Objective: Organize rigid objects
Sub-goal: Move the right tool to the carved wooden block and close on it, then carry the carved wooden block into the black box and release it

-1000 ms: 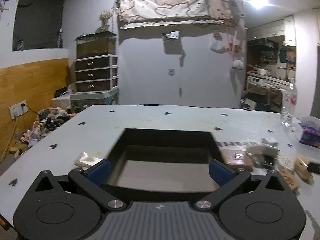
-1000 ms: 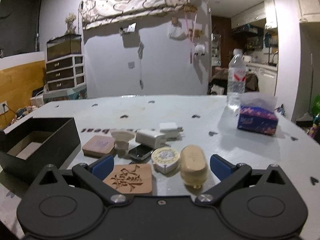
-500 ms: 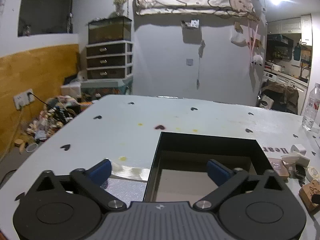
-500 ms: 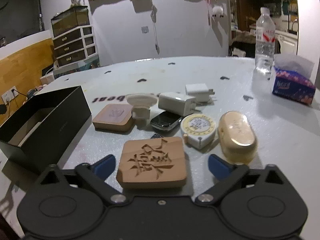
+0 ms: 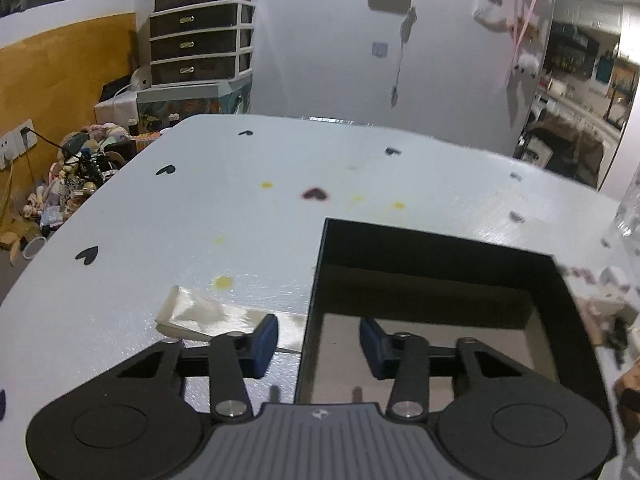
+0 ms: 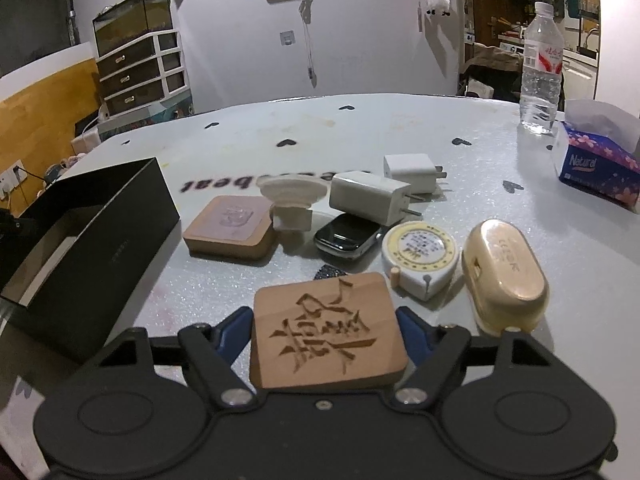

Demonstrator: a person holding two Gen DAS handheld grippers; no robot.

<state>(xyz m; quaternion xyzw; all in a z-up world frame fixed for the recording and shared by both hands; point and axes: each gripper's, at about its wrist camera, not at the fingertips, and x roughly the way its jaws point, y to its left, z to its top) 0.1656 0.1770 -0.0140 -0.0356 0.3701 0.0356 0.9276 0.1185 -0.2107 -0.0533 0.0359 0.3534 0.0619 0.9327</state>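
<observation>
The carved wooden block lies on the white table between the fingers of my right gripper. Its jaws are closing and the blue pads meet the block's two sides. Behind it lie a pink-topped wooden block, a white stand, two white chargers, a watch, a tape measure and a gold case. My left gripper straddles the left wall of the open black box. Its jaws are closing, and a gap shows on each side of the wall.
The black box stands left of the pile in the right wrist view. A water bottle and a tissue box stand at the far right. A clear plastic wrapper lies left of the box.
Both grippers have narrowed. The left one slid left from across the box opening to its left wall. The right one came forward and down around the carved block.
</observation>
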